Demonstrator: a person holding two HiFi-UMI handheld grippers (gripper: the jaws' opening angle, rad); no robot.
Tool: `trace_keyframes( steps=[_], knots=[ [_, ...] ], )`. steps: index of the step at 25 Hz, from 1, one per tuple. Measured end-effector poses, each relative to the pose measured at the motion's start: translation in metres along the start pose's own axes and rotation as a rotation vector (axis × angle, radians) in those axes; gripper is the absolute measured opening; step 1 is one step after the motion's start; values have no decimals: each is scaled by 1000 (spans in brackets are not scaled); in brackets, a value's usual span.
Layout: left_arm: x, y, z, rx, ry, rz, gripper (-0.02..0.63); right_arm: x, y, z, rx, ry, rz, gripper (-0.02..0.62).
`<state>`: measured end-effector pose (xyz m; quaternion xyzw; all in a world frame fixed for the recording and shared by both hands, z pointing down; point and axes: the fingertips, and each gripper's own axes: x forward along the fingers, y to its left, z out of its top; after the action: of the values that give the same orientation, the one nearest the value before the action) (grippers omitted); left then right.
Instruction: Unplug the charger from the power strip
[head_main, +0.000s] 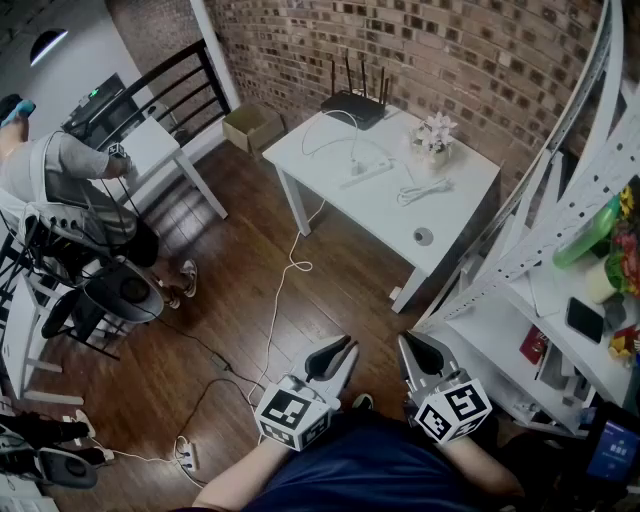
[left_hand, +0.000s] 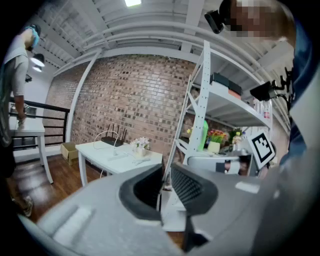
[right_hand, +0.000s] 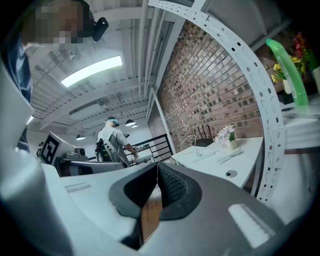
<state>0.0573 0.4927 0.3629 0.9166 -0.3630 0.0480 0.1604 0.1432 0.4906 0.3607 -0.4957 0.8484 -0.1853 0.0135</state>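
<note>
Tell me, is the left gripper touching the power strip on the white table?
Apart. The head view shows the left gripper low in the picture, over the wooden floor, while the power strip lies far off on the white table.

Upper centre, the power strip (head_main: 366, 170) is tiny, its charger (head_main: 355, 165) too small to make out. Upper left, a person (head_main: 60, 175) is cut off by the frame's edge.

Head view, upper centre: table (head_main: 455, 222) against the brick wall (head_main: 470, 50). On it, router (head_main: 352, 106) at the far left corner; power strip (head_main: 366, 172) just before it; flower pot (head_main: 437, 140) to the right; coiled cable (head_main: 425, 189) nearer the frame's centre. Cardboard box (head_main: 252, 127) lies left of the table. Shelving (head_main: 560, 215) fills the right edge.
</note>
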Motion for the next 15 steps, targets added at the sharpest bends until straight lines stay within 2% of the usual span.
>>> trace_keyframes(
  steps=[9, 15],
  knots=[
    [11, 36, 7, -2, -17, 9, 57, 34, -6, 3, -29, 15, -4, 12],
    [42, 69, 19, -13, -30, -64, 57, 70, -25, 12, -49, 20, -77, 12]
  ],
)
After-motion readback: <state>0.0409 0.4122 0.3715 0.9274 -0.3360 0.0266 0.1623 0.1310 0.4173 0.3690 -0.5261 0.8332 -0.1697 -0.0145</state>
